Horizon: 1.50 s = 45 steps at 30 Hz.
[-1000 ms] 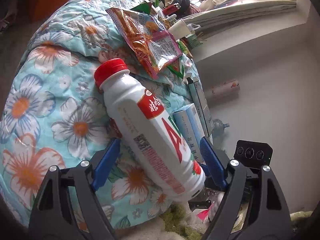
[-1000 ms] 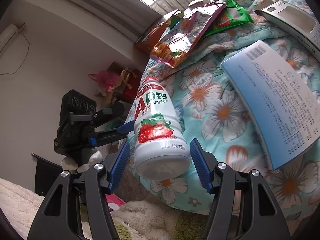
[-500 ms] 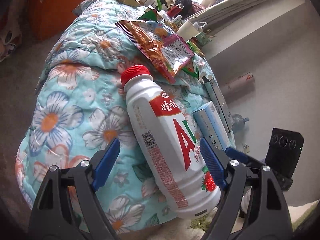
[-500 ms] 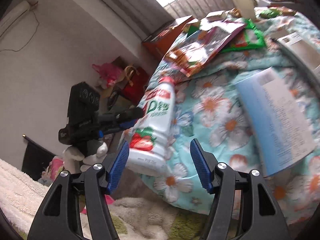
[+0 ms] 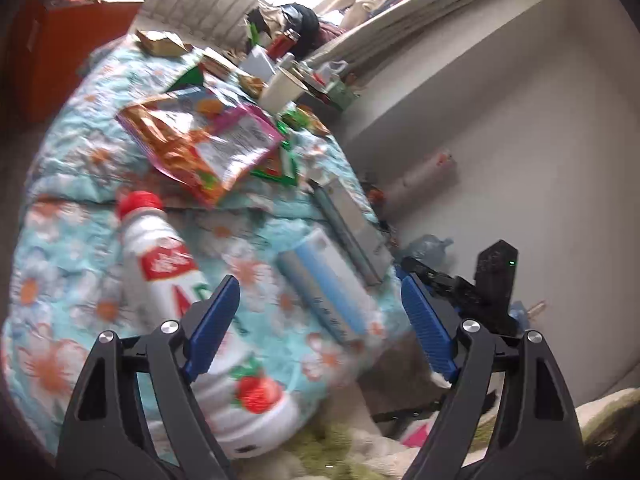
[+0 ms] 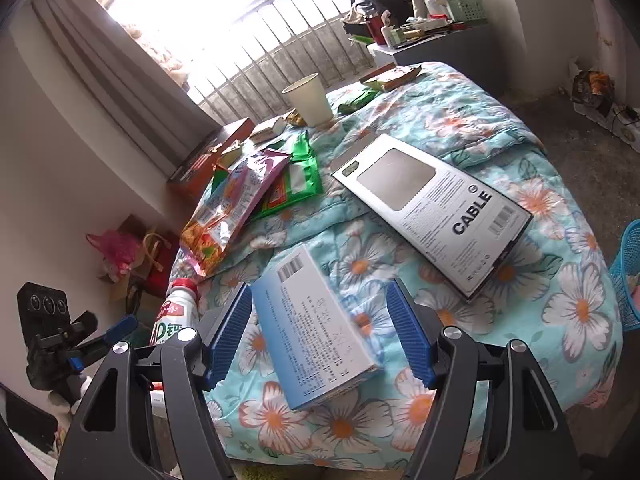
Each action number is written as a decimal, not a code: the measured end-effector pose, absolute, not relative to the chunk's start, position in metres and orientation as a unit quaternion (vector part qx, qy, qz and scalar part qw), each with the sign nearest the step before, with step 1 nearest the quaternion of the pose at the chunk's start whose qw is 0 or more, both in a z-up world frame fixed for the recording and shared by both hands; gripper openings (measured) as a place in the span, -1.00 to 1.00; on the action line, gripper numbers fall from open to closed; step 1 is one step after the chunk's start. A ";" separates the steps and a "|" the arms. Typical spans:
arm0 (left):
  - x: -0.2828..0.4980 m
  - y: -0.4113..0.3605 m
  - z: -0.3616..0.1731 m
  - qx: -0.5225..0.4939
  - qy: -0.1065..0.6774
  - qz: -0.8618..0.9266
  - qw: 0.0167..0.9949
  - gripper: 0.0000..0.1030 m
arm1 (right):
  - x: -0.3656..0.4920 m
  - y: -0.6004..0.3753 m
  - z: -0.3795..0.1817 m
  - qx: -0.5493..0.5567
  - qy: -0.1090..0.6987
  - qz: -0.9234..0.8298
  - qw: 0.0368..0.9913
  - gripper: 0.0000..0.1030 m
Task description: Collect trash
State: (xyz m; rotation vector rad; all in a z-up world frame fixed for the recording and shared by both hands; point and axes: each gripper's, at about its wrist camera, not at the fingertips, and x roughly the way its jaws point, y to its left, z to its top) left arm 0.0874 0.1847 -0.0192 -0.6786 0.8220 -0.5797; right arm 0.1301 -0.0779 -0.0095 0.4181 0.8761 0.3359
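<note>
A white drink bottle [image 5: 168,276] with a red cap lies at the edge of a floral quilt [image 5: 72,216]; it also shows in the right wrist view [image 6: 174,318]. My left gripper [image 5: 320,320] is open, and the bottle sits left of its left finger. My right gripper [image 6: 320,336] is open around a light blue box [image 6: 316,332] lying on the quilt [image 6: 568,304]. The blue box also shows in the left wrist view [image 5: 324,284]. Snack wrappers [image 6: 236,208], a grey cable box [image 6: 436,208] and a paper cup [image 6: 308,100] lie farther back.
A blue mesh basket [image 6: 628,276] stands at the right edge. A window with bars [image 6: 256,40] and a cluttered shelf [image 6: 432,28] are behind. An orange cabinet [image 5: 60,40] stands left of the bed. Bags [image 6: 132,256] sit on the floor.
The bottle has left the gap of both grippers and now lies to the left. My right gripper has swung right onto the blue box. My left gripper has also swung right.
</note>
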 end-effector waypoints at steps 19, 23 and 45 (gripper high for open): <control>0.124 0.063 -0.091 -0.292 0.491 -0.189 0.798 0.60 | 0.131 -0.107 -0.060 0.330 0.456 0.256 0.786 0.31; 0.127 0.074 -0.090 -0.319 0.480 -0.187 0.795 0.56 | 0.142 -0.092 -0.095 0.364 0.506 0.250 0.741 -0.08; 0.149 0.033 -0.071 -0.176 0.496 -0.119 0.842 0.67 | 0.077 -0.149 -0.087 0.397 0.461 0.273 0.745 0.06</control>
